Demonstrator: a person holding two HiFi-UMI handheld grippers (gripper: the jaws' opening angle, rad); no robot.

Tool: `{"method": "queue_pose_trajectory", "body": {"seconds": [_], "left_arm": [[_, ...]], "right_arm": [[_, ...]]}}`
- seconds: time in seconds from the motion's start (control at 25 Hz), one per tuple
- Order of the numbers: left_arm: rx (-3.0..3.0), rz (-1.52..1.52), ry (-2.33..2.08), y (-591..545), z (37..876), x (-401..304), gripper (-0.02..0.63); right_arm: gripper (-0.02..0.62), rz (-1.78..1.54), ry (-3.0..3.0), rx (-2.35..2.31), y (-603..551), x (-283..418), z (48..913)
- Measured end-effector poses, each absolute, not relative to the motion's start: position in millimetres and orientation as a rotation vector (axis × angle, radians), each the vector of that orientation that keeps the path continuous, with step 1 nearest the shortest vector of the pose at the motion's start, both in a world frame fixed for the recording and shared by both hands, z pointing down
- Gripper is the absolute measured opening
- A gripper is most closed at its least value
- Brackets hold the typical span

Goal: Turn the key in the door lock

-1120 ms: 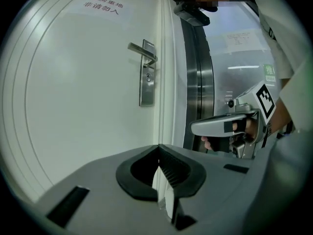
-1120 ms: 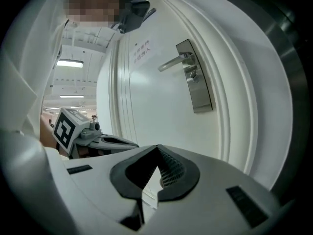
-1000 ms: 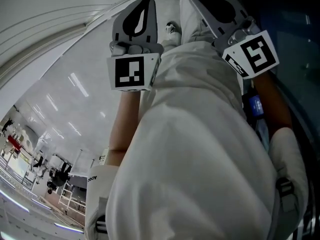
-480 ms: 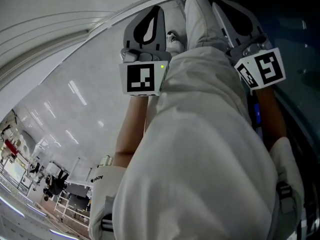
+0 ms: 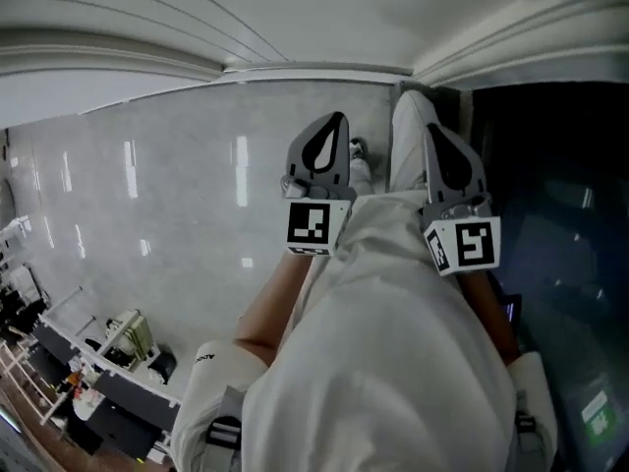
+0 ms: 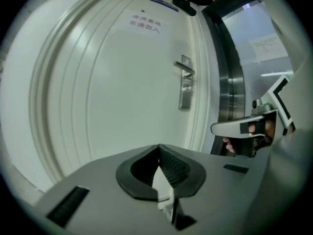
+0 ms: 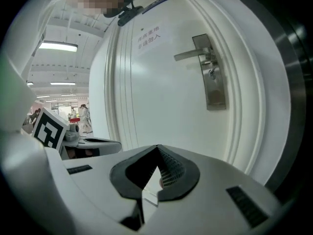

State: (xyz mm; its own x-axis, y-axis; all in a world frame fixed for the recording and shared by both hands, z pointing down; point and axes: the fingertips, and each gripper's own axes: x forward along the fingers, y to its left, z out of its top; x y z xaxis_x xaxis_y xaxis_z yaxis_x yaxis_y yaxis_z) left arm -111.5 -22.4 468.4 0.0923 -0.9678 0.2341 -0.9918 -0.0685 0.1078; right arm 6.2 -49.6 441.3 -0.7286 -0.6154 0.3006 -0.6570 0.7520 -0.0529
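A: Entry 1. What is hidden or unclear?

B: In the head view the white-clad legs (image 5: 393,342) fill 6 o'clock and cover part of both forearms, and the lock is outside that frame. In the right gripper view a small dark spot (image 7: 211,73) sits on the lock plate (image 7: 212,77), just under the lever handle (image 7: 193,54). It is too small to tell key from keyhole. The print on the paper notice (image 7: 149,35) is illegible. The top of the door (image 6: 112,92) is cut off by the lens edge.

A: Entry 2. How does the lock look, and where is it?

B: It is a tall, narrow brushed-metal plate, upright, near the door's right edge, with the lever pointing to 9 o'clock. It lies at about 1 o'clock of the jaws in both gripper views and is well apart from both grippers. The door is white with raised mouldings. A metal frame strip (image 6: 230,82) stands at 3 o'clock of the plate.

A: Entry 3. Grippers?

B: The left gripper (image 5: 334,126) has its jaws clenched tip to tip with nothing between them. The right gripper (image 5: 434,134) is the same, closed and empty. In the head view both point to 12 o'clock, with one trouser leg between them.

A: Entry 4. Counts?

B:
- Grippers: two
- Marker cubes: two, the left cube (image 5: 313,226) and the right cube (image 5: 464,246)
- Door: one
- Lock plate: one
- Lever handle: one
- Notice: one
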Motion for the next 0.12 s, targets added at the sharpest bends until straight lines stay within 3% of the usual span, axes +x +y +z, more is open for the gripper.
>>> {"method": "queue_pose_trajectory", "body": {"seconds": [0.12], "left_arm": [[2.028,0.160,-1.899,34.5,453.0,-111.7,0.009]], "right_arm": [[0.003,0.326,-2.544,1.026,21.6,12.1,417.1]]}}
